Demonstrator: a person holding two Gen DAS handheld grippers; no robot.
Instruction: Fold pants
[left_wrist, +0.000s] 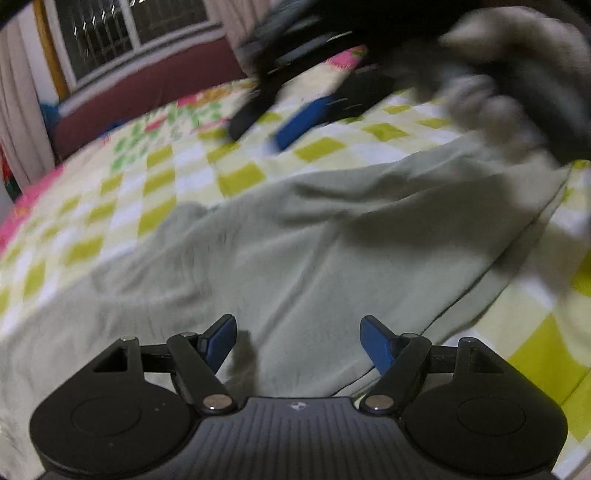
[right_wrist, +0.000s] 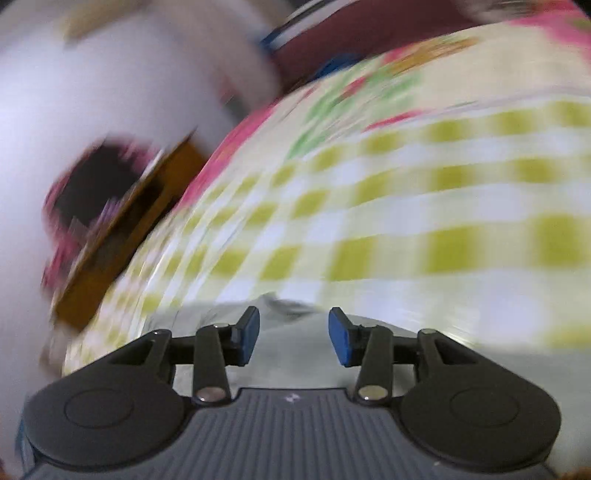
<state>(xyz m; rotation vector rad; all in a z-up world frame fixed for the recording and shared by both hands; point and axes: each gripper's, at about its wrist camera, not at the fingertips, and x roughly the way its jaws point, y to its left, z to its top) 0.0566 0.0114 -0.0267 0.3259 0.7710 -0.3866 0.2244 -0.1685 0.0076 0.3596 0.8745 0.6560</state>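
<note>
My left gripper (left_wrist: 299, 341) stands wide, blue pads (left_wrist: 221, 341) apart with nothing between them, hovering over the pants (left_wrist: 295, 240). The pale green pants lie spread on the checked quilt (left_wrist: 147, 184), running from 7 o'clock up toward 2 o'clock in the left view. At 12 to 1 o'clock there I see my right gripper (left_wrist: 295, 125), blurred, with a hand (left_wrist: 491, 96) behind it. In its own view the right gripper (right_wrist: 293, 338) is about half open and empty, the pants' edge (right_wrist: 295, 350) just beneath it and quilt (right_wrist: 406, 221) beyond; everything is badly smeared.
</note>
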